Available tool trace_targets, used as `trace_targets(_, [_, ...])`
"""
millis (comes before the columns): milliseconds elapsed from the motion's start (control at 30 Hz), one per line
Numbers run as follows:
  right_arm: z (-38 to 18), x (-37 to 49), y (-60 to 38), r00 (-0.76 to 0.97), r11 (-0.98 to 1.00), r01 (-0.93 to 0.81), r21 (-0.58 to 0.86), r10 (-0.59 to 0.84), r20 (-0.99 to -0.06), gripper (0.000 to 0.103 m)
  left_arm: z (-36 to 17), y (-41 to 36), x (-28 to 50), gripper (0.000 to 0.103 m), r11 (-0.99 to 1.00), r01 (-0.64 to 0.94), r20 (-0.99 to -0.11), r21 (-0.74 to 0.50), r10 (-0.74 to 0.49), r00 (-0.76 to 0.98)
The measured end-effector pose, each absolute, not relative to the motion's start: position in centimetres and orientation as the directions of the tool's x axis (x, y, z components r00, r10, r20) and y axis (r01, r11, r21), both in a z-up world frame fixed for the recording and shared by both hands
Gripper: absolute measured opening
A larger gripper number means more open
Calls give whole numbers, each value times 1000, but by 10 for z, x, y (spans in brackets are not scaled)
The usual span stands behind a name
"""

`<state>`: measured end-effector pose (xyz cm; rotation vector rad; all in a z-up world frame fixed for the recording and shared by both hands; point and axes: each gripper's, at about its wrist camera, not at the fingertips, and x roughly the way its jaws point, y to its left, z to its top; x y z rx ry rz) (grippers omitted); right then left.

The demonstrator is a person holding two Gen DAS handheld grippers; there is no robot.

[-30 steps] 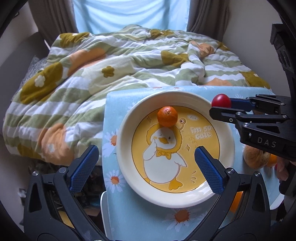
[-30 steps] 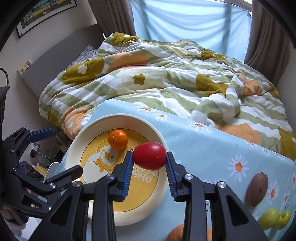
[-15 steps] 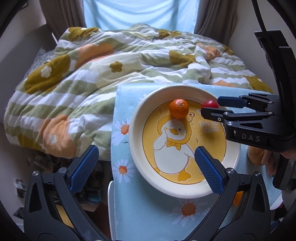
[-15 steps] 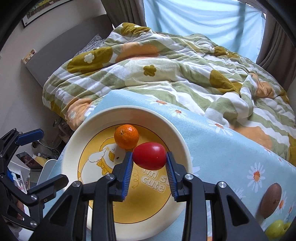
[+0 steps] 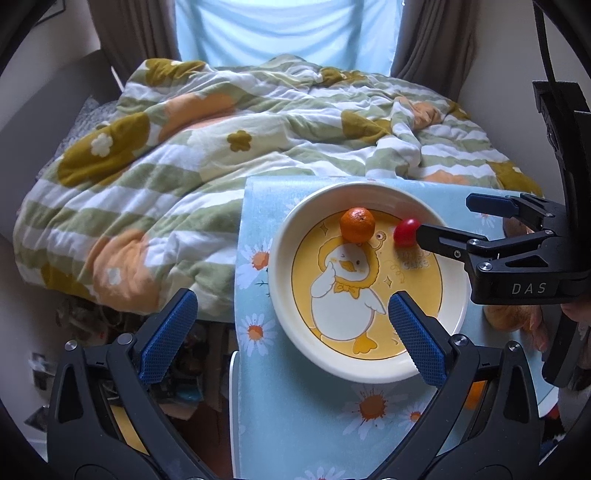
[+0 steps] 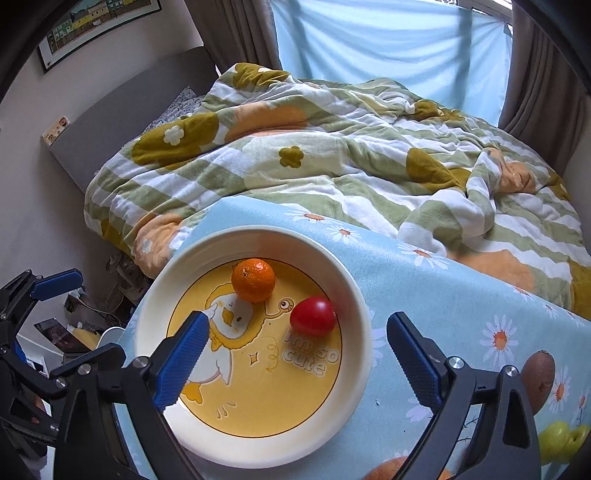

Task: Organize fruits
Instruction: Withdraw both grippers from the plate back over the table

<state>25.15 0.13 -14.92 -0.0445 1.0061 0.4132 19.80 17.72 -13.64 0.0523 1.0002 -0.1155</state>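
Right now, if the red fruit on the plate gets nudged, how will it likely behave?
The red fruit looks smooth and egg-shaped, so it would probably roll. The plate rim should stop it. Its glossy skin may slip against the pads.

One plate [image 6: 354, 295] is counted, with two fruits on it — one orange [image 6: 253, 279] and one red fruit [image 6: 313, 316]. Off it (partly cropped) are seen one brown fruit [image 6: 537, 378] and two green ones [image 6: 554, 441].

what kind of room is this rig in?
Most likely a bedroom: a bed with a rumpled floral quilt sits behind the small table, curtains frame the window, and a framed picture hangs above the headboard.
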Motion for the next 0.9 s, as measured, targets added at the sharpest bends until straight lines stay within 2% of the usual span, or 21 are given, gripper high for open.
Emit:
trace_targets(267, [-102,228,-17,520,941,-293,171,307,-797,96,-97,172,186,103,990,143,-809,9,-77,583])
trace_targets(567, [-51,179,-61,579,976,-183,117,203,-790,96,-63,146,168,103,976,217,-782,-16,-147,606])
trace_targets(900, [-33,128,-140,651,994,-61,93,111,-751,96,-45,78,141,103,956,292,-754,-19,-206,624])
